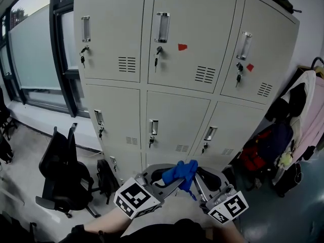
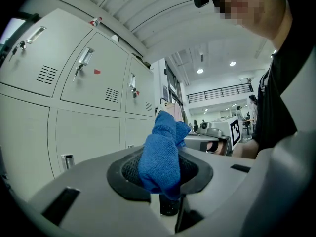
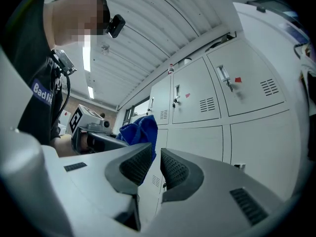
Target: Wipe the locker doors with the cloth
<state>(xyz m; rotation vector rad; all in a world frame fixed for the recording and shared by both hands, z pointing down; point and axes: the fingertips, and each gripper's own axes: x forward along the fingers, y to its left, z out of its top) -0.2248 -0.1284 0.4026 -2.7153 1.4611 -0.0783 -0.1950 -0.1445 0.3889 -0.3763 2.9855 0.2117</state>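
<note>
The left claw (image 2: 161, 176) is clenched on the blue cloth (image 2: 159, 154), a bunched fold standing up out of its jaws. Just beside it, the right claw (image 3: 157, 158) has its jaws drawn almost together on nothing, with the cloth off to its left. Ahead of and above both claws stand the locker doors (image 1: 177, 118), well apart from the cloth. The cloth looks ready and wiping not yet started; the next move calls for carrying the left claw forward until the cloth presses on a door
</note>
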